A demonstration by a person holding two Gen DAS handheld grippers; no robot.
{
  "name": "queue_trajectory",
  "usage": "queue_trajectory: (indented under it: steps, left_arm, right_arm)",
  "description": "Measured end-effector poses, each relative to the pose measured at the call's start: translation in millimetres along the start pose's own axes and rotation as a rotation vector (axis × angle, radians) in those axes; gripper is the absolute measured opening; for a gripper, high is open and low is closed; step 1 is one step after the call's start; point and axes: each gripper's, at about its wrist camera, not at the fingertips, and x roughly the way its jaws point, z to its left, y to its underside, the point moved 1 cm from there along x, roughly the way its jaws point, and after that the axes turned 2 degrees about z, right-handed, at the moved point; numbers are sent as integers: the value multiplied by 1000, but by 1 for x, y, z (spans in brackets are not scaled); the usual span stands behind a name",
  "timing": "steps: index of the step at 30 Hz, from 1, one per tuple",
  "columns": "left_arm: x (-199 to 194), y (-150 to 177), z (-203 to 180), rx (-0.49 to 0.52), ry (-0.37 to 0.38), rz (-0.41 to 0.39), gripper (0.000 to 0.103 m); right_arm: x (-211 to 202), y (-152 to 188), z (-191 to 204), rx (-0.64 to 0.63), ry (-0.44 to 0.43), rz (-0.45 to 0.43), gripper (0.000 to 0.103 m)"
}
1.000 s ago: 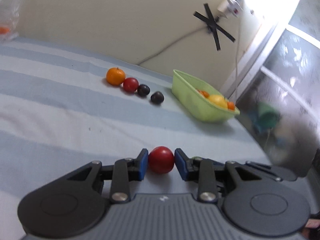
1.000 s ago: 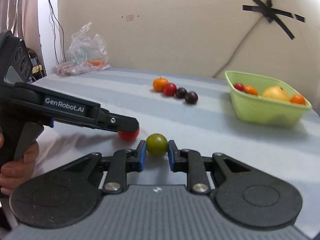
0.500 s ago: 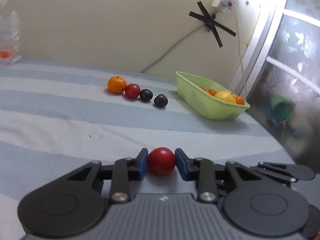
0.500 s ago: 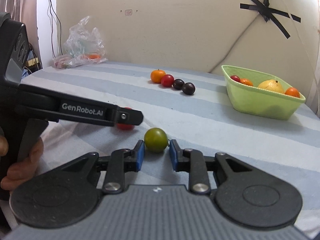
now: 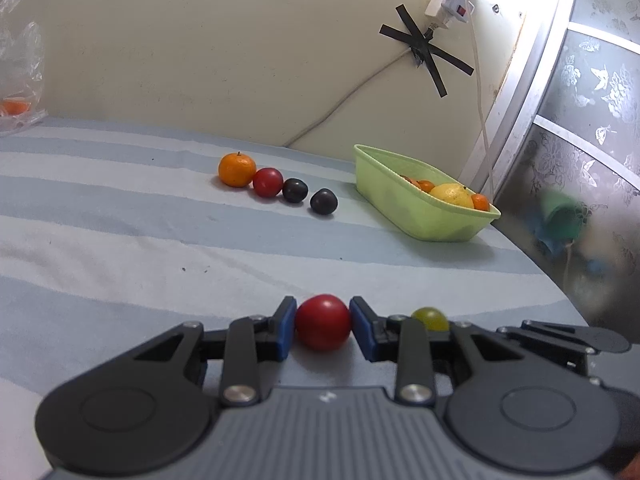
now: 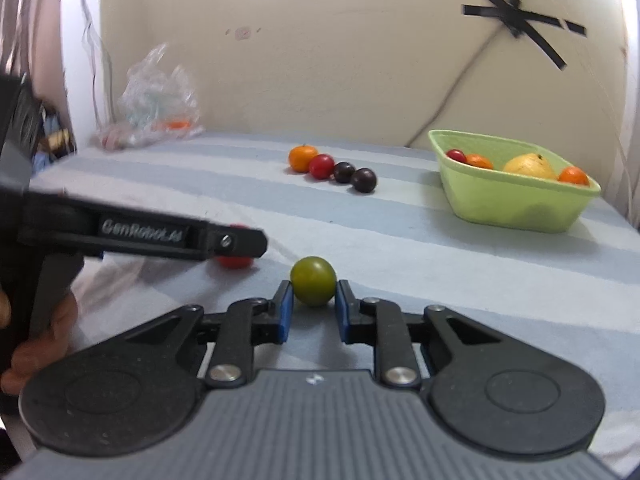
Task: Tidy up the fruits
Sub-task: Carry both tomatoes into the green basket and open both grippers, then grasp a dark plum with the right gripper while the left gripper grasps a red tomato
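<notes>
Tub [image 6: 516, 208] green | holds lemon [image 6: 528, 166], oranges, red fruit

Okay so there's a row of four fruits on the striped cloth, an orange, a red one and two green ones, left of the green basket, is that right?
Not quite. The last two in the row are dark purple fruits, not green, as the right wrist view shows. The rest holds: the orange and the red fruit lead the row on the striped cloth, left of the green basket.
</notes>
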Motion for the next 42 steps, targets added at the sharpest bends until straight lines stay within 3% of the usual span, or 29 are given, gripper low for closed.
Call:
queue_trajectory:
  steps: [2,5,9,12,15,19,22,26,31,35,37,39,42]
  left_arm:
    - [3,-5,1,-8,17,18,30]
    - [20,-32,-1,-52,124,55,30]
    - [63,-97,-29,12,210,20,30]
    - [116,-141,-52,29,269,53,30]
    - [168,-163,-70,35,278,103,30]
    - [220,-166,-81,12,269,194,31]
    - [228,-167,-89,50,226,173,40]
    - [218,-172,-81,13,263,162,41]
    - [147,-192,-35,-13,260,19,41]
    - [88,-186,19,-34,149,-65,41]
    - [76,-177,40,-61,102,-50,41]
    - [70,-163,57,-114,102,-16,41]
    - [74,-145,66,-162,97,19,41]
  right_arm:
    - [-1,-2,-11,65,-24,-3,25]
    - [-4,-20,-33,88,-38,-19,25]
    - [-4,-73,-84,84,43,-117,25]
    - [18,-104,-118,37,152,-111,25]
    - [52,-120,-154,70,184,-27,25]
    - [82,-124,-177,97,194,37,27]
    - [90,-123,-181,109,183,40,28]
    - [87,-118,-178,101,213,10,30]
    - [63,-124,-164,77,227,-58,30]
    - [34,-131,-129,11,115,-111,30]
    - [33,-132,-106,-24,17,-93,30]
    - [43,-130,-82,-61,-69,-45,30]
    - [73,-122,-47,-139,-100,25,30]
